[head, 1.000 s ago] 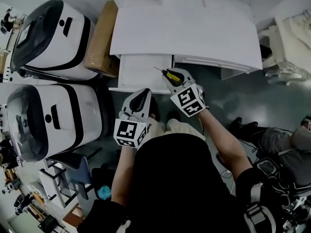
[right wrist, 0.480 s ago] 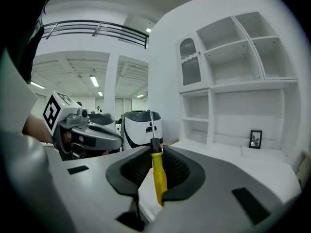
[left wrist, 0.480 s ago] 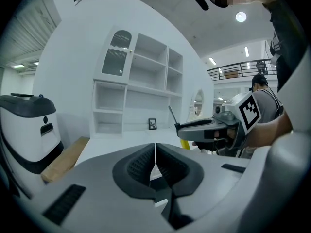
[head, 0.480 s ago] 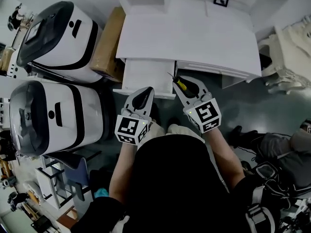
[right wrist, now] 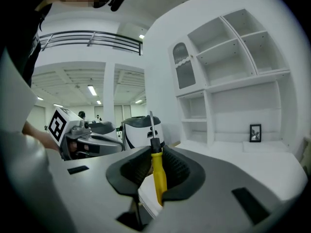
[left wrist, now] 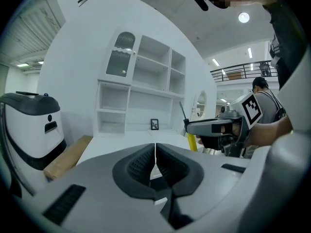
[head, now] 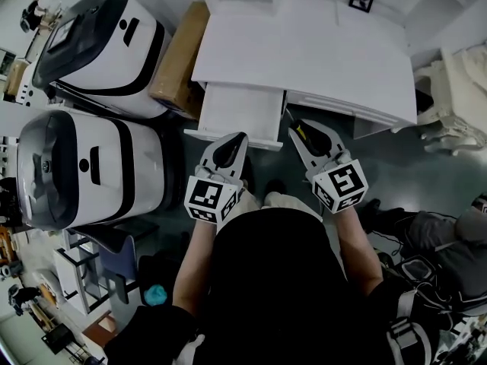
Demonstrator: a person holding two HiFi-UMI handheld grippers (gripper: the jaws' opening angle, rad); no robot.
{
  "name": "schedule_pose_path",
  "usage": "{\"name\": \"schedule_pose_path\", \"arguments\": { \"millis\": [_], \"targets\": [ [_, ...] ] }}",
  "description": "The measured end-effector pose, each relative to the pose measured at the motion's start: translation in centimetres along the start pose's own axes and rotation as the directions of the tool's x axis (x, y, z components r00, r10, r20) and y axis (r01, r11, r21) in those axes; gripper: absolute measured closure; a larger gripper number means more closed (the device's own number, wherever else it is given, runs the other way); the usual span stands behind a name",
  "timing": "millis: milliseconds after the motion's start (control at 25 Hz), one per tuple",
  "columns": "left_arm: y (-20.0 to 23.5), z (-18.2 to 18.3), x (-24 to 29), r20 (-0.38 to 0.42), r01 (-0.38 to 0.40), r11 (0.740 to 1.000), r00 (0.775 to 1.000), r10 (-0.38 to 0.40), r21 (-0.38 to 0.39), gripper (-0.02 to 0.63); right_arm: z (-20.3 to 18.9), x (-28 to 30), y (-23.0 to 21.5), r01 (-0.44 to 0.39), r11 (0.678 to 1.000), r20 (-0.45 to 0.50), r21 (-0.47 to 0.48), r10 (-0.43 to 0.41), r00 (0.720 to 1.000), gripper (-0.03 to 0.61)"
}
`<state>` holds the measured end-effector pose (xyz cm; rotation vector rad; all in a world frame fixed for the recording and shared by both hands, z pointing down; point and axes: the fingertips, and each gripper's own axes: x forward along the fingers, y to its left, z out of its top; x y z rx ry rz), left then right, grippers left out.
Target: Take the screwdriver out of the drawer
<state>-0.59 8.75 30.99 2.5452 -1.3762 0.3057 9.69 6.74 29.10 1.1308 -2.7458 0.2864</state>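
The white desk (head: 319,52) is the anchor here. Its shelf unit (right wrist: 228,76) rises at the desk's back. The compartments that show are bare but for a small framed picture (right wrist: 255,132) in the lowest bay. A cardboard box (head: 179,59) lies against the desk's left side (what it holds cannot be told). The drawer (head: 236,111) stands pulled out from the desk's front edge, left of centre. The head view shows only its plain white floor, with nothing in it that I can make out.

The right gripper (right wrist: 156,154) is off the desk's front edge, just right of the drawer. Its jaws are clamped on the yellow handle of the screwdriver (right wrist: 158,178), whose shaft points up past the jaw tips. So the screwdriver is out of the drawer, held in the air in front of the desk. The left gripper (left wrist: 155,152) hovers at the drawer's front, its jaws pressed together on nothing.

The step in hand looks like carrying the tool clear. To do it well, keep the squeeze firm, since a round handle could pivot between the pads. Keep the shaft away from the desk's edge and from the left gripper beside it.
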Motion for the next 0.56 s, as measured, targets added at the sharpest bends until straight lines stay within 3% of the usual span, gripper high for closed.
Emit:
{"name": "schedule_pose_path", "arguments": {
  "millis": [560],
  "targets": [
    [0.4, 0.4, 1.0, 0.014, 0.003, 1.000, 1.000, -0.003, -0.009, 0.588, -0.1, 0.4, -0.5, -0.006, 0.999, 0.002, 0.031, 0.005, 1.000, 0.492]
  ]
}}
